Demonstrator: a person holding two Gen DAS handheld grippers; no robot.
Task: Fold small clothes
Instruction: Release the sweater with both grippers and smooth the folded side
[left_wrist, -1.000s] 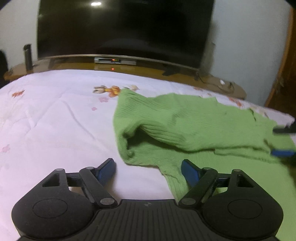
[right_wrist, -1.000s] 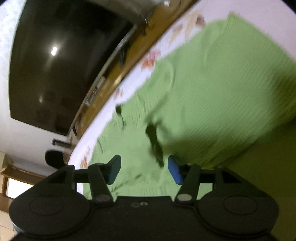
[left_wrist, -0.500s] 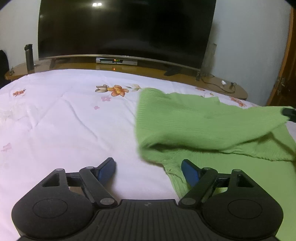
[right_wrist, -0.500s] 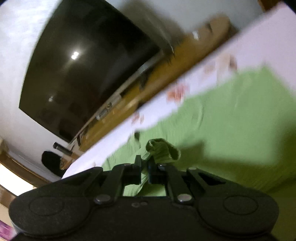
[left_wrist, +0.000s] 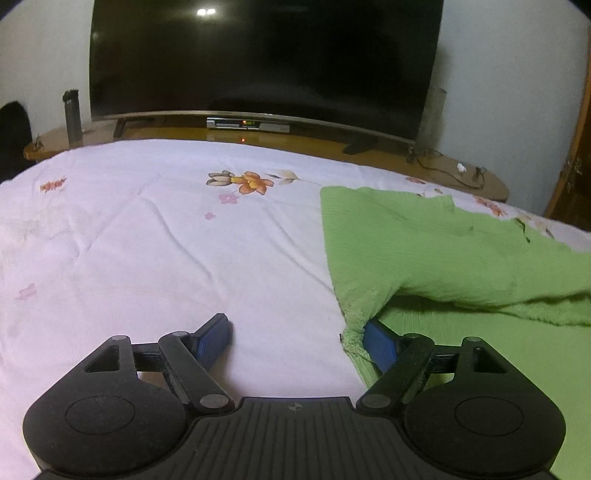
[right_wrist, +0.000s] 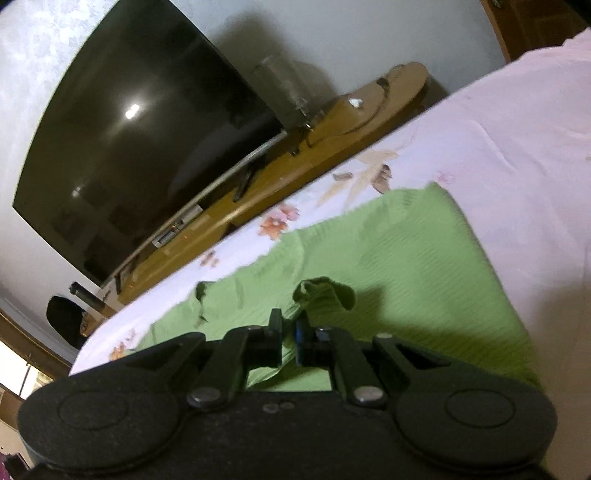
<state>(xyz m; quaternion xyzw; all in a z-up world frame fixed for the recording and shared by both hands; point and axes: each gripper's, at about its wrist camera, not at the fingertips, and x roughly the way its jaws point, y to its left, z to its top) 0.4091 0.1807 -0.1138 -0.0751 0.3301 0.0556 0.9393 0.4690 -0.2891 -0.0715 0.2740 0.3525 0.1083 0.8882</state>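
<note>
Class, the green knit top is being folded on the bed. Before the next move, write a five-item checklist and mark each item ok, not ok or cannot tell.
1. Right gripper is shut on a bunched bit of the green top: ok.
2. Left gripper is open, nothing pinched: ok.
3. Left gripper's right-hand pad sits at the garment's near edge, ready to take it: ok.
4. Bedsheet beside the top is free for laying the fold: ok.
5. The folded-over layer lies flat and square: not ok, it sags with a shadowed gap beneath.
</note>
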